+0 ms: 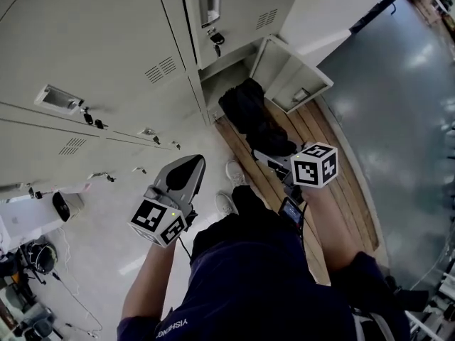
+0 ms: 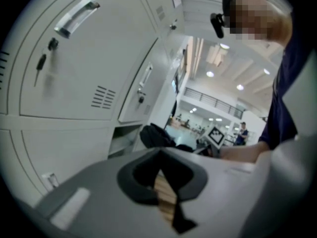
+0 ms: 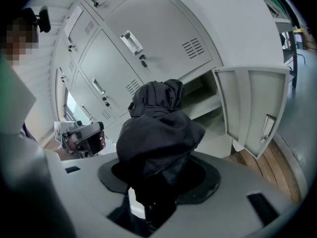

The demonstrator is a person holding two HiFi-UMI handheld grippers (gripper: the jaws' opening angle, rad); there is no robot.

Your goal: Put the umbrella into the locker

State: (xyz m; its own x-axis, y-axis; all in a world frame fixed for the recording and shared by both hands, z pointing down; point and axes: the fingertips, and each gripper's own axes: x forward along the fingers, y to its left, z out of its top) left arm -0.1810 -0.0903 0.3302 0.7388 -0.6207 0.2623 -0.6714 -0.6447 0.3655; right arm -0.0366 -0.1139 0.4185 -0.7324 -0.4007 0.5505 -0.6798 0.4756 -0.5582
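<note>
A black folded umbrella (image 1: 252, 119) sticks out ahead of my right gripper (image 1: 272, 159), which is shut on its lower end. In the right gripper view the umbrella (image 3: 158, 128) fills the centre, rising from the gripper (image 3: 157, 185) toward the open locker (image 3: 208, 100). That bottom locker (image 1: 226, 82) has its door (image 1: 288, 73) swung out to the right, and the umbrella's tip hangs just in front of the opening. My left gripper (image 1: 189, 166) is lower left, apart from the umbrella, shut and empty. The left gripper (image 2: 161, 182) view shows the umbrella (image 2: 156, 135) beside the open locker.
Closed grey lockers (image 1: 92, 48) with keys in their locks line the left. A wooden floor strip (image 1: 320, 133) runs under the open door, with smooth grey floor (image 1: 398, 98) to the right. The person's shoes (image 1: 229, 187) stand below. Cables and gear (image 1: 35, 258) lie lower left.
</note>
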